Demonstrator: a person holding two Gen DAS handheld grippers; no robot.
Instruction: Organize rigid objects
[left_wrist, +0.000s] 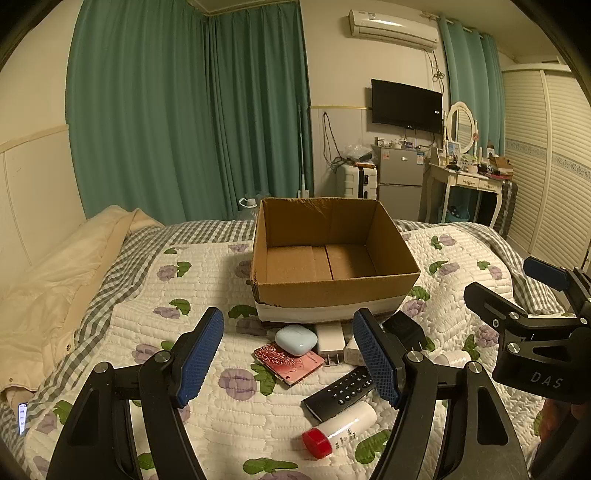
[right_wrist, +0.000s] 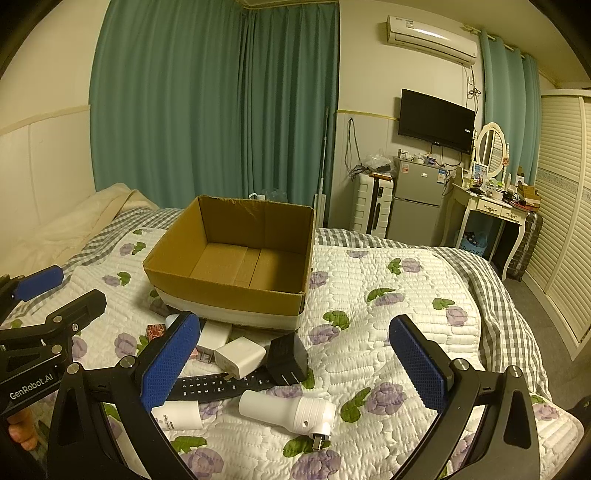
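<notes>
An open, empty cardboard box (left_wrist: 332, 284) (right_wrist: 225, 291) stands on the quilted bed. Before it lie a light blue case (left_wrist: 296, 339), a red floral card case (left_wrist: 288, 363), a white charger (left_wrist: 330, 338) (right_wrist: 240, 356), a black adapter (left_wrist: 404, 328) (right_wrist: 288, 356), a black remote (left_wrist: 341, 391) (right_wrist: 221, 386), a red-capped white bottle (left_wrist: 340, 430) and a white plug-in cylinder (right_wrist: 288, 410). My left gripper (left_wrist: 288, 317) (right_wrist: 62, 291) hovers open over the pile, holding nothing. My right gripper (right_wrist: 295, 325) (left_wrist: 511, 282) is open to its right, also holding nothing.
A cream duvet (left_wrist: 55, 280) is bunched at the bed's left side, with a phone (left_wrist: 23, 417) near it. Beyond the bed stand a small fridge (right_wrist: 415, 206), a suitcase (right_wrist: 371, 206) and a dressing table (right_wrist: 491, 210). The quilt (right_wrist: 388, 295) stretches right of the box.
</notes>
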